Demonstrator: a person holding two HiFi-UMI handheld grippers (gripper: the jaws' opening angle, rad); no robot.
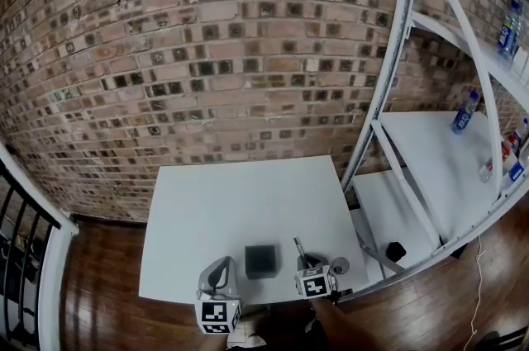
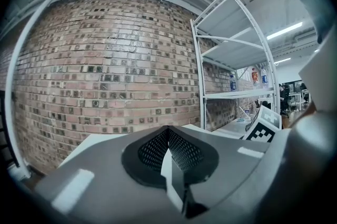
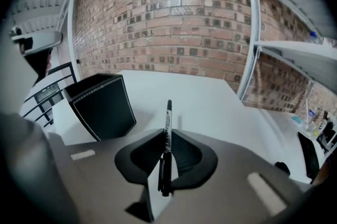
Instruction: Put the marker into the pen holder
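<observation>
A black square pen holder stands near the front edge of the white table. In the right gripper view the pen holder is to the left and a little ahead of the jaws. My right gripper is just right of the holder, shut on a black marker. The marker sticks forward out of the right gripper, over the tabletop. My left gripper is left of the holder. The left gripper is shut with nothing in it and faces the brick wall.
A small grey round object lies on the table right of my right gripper. A white metal shelf rack with bottles stands at the right. A brick wall rises behind the table, and a black railing is at the left.
</observation>
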